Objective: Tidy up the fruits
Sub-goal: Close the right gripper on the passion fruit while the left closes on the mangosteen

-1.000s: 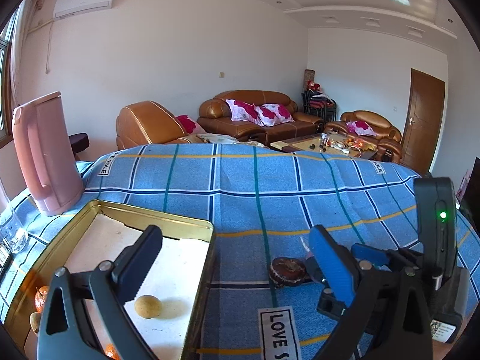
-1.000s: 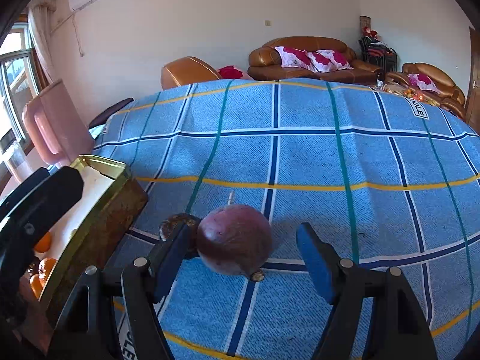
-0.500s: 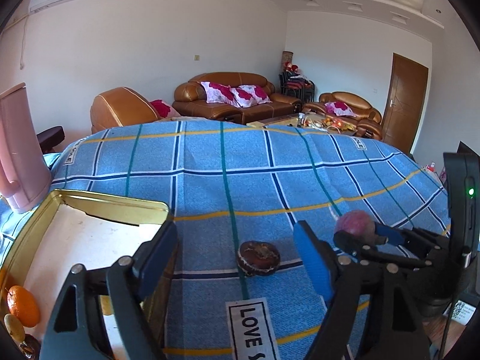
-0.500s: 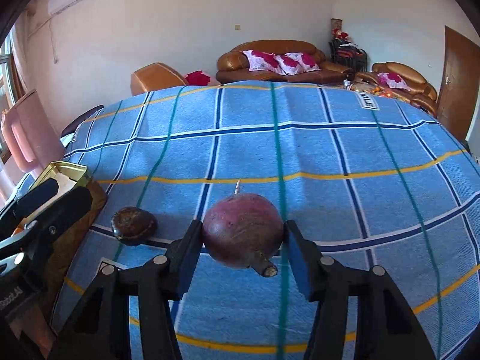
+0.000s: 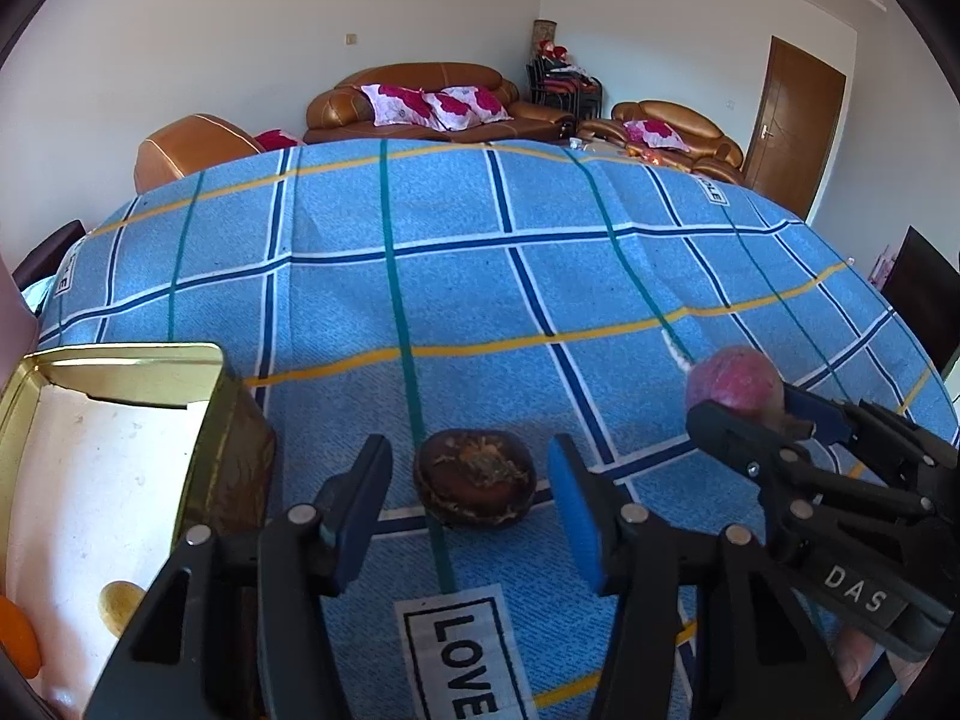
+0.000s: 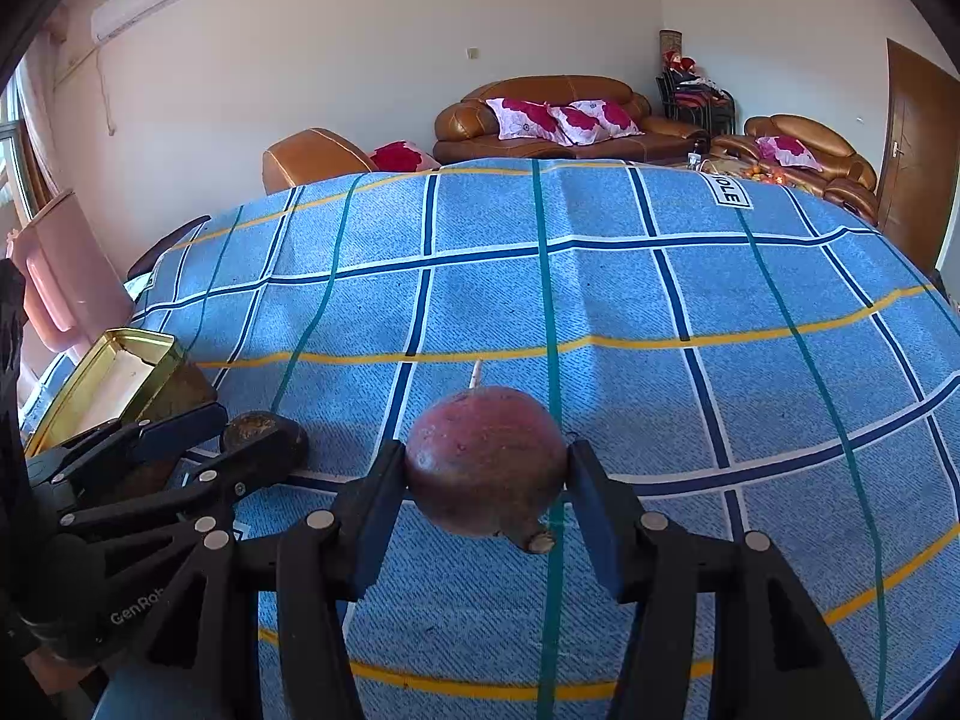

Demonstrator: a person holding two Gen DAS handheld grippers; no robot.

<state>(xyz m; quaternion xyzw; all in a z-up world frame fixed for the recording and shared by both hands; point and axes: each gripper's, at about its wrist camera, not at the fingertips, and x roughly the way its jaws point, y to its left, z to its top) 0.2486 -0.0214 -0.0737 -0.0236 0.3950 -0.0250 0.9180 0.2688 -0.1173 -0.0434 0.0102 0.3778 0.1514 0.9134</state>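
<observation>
The reddish-purple fruit [image 6: 486,462] is clamped between the 2 jaws of the right gripper [image 6: 486,480], pads pressing on both of its sides, stem stub pointing near and a pale stalk sticking up at its far side. It is held above the blue checked cloth [image 6: 600,300] that covers the bench; whether it touches the cloth I cannot tell.

To its left, a dark brown wrinkled fruit [image 5: 474,483] lies on the cloth, sitting between the jaws of the left gripper [image 5: 465,495]. Those jaws have just been closing, yet a gap shows on each side of the fruit, so the pads do not press on it.

Further left, just beside the brown fruit, stands a gold tin tray [image 5: 204,414] lined with white paper. In its near end lie a small yellowish fruit [image 5: 120,606] and an orange fruit [image 5: 18,642] at the edge of the picture.

A pink jug [image 6: 66,282] stands beyond the tray at the left. Past the far edge of the bench are brown leather sofas [image 6: 564,132] with pink flowered cushions.
</observation>
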